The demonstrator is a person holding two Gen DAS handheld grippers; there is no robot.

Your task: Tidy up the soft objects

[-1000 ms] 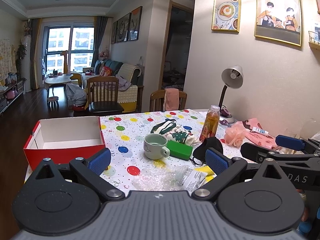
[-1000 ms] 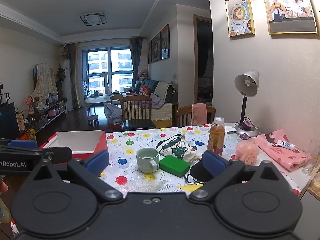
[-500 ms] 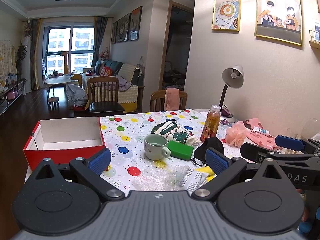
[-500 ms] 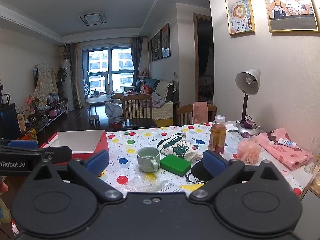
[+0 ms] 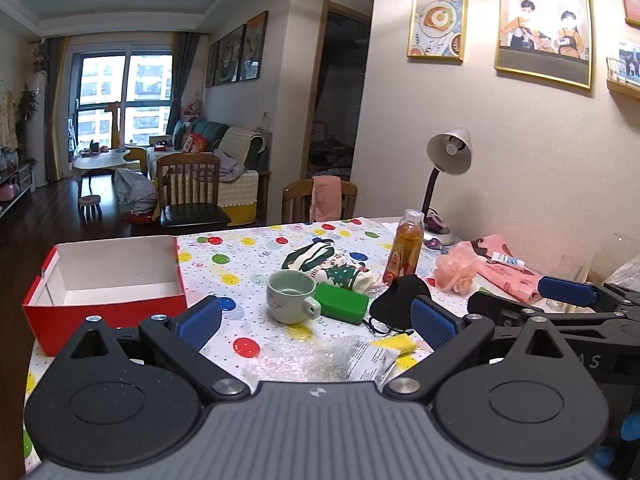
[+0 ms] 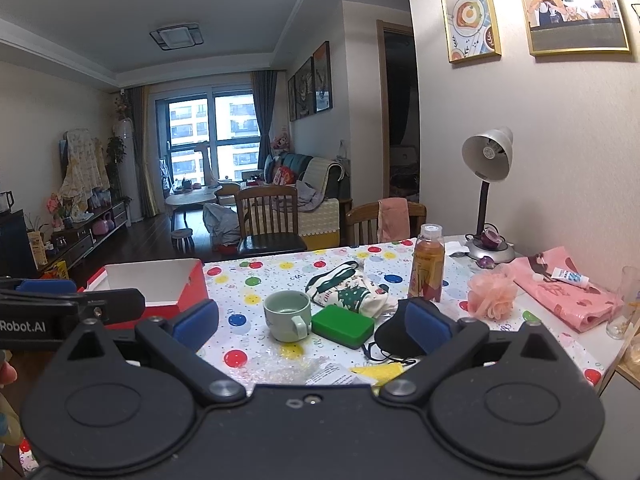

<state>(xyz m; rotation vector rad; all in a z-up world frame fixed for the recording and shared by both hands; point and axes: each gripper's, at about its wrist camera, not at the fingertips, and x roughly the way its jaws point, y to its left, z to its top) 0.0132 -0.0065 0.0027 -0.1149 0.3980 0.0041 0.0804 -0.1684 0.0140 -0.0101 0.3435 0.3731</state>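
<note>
On the polka-dot table lie soft things: a white and green printed pouch [image 5: 340, 270] [image 6: 352, 288], a black face mask [image 5: 396, 300] [image 6: 394, 332], a pink mesh puff [image 5: 456, 272] [image 6: 490, 292], a pink printed cloth [image 5: 508, 272] [image 6: 568, 292] and a green sponge [image 5: 342, 307] [image 6: 343, 326]. An open red box [image 5: 104, 304] [image 6: 192, 284] with a white inside stands at the left. My left gripper [image 5: 316, 320] and right gripper [image 6: 312, 322] hover at the near edge, both open and holding nothing.
A pale green mug [image 5: 292, 296] [image 6: 289, 315], an amber drink bottle [image 5: 406, 246] [image 6: 429, 266], a desk lamp [image 5: 444, 176] [image 6: 488, 184], bubble wrap [image 5: 304, 360] and a yellow packet [image 5: 394, 350] share the table. A glass [image 6: 624, 304] stands at the right edge. Chairs sit behind.
Both views have edged slightly closer to the table. Nothing on the table has moved and both grippers stay open.
</note>
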